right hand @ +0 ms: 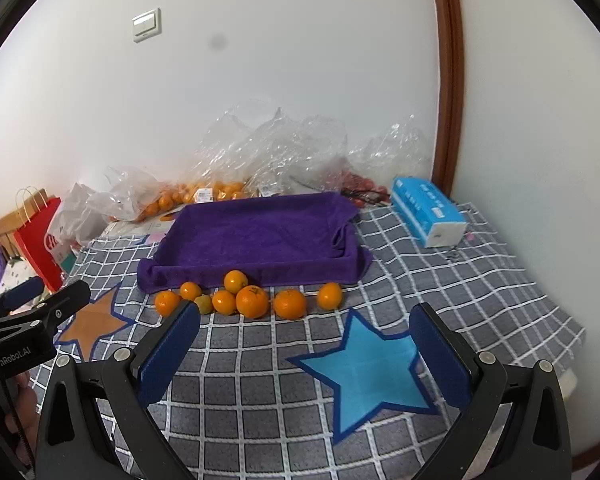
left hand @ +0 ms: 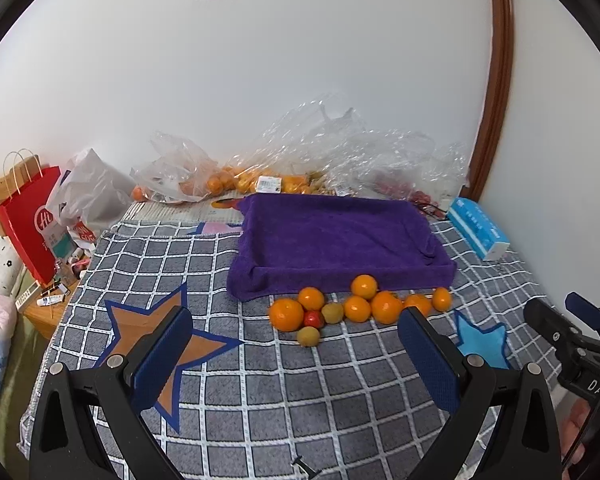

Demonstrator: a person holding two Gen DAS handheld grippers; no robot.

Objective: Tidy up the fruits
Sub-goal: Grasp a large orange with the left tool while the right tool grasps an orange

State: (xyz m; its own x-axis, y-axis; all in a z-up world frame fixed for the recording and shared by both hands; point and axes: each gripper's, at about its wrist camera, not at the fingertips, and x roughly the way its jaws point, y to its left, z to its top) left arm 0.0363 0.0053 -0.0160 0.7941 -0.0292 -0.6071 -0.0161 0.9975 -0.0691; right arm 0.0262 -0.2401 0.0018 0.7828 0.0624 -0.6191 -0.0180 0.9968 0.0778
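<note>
A: Where's the fruit?

B: Bunched on the checked bed cover, against the near edge of the purple towel (left hand: 332, 236). Oranges (left hand: 286, 314), two small greenish fruits, one red.

A: Which tool's nearer?

B: About equal, I judge. Left tool (left hand: 296, 344) and right tool (right hand: 304, 344) both spread wide, empty, with the fruit straight ahead.

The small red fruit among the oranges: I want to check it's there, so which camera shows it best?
The left wrist view: the red fruit sits unobstructed between two oranges. In the right wrist view, the right gripper's finger blocks that spot.
</note>
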